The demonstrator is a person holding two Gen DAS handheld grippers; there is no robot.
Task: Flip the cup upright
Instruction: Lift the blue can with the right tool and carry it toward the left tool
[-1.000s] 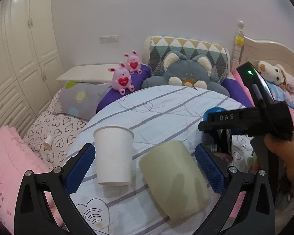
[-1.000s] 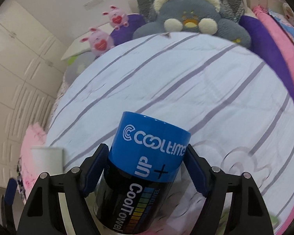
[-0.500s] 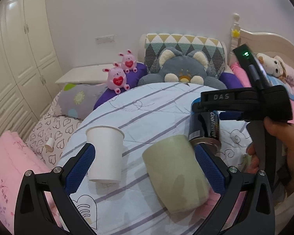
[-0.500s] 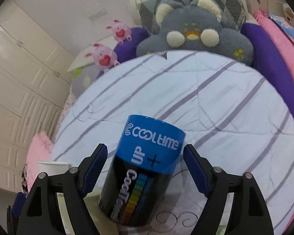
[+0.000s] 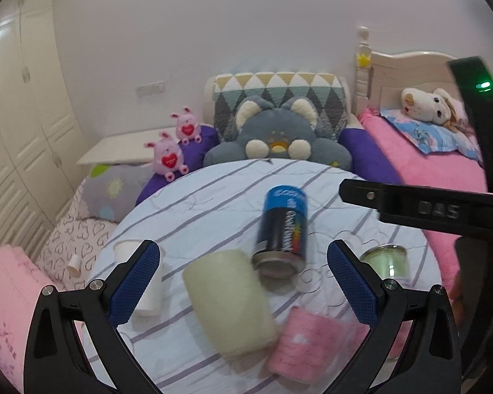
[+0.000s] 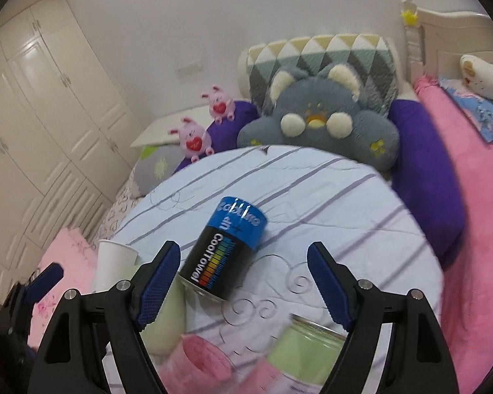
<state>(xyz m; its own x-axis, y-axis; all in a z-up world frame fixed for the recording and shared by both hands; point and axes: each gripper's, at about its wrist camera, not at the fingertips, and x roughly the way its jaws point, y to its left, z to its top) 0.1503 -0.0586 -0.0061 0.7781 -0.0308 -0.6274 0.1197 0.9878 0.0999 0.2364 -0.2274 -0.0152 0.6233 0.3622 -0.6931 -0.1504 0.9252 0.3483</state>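
**Can free between spread jaws**

The can (image 6: 225,252), blue-topped and black-bodied, stands tilted on the tabletop (image 6: 345,203), blue end away from the cameras. It sits ahead of the right gripper (image 6: 243,285), whose jaws are spread wide and touch nothing. The left gripper (image 5: 243,284) is likewise spread, with the pale green cup (image 5: 228,302) lying between its jaws. A white paper cup (image 5: 128,249) stands mouth-up; contents cannot be told.

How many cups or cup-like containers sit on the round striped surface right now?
5: white paper cup at left, pale green cup centre front, blue-black can behind it, pink cup at front, green glass jar at right. Others may be hidden below frame.
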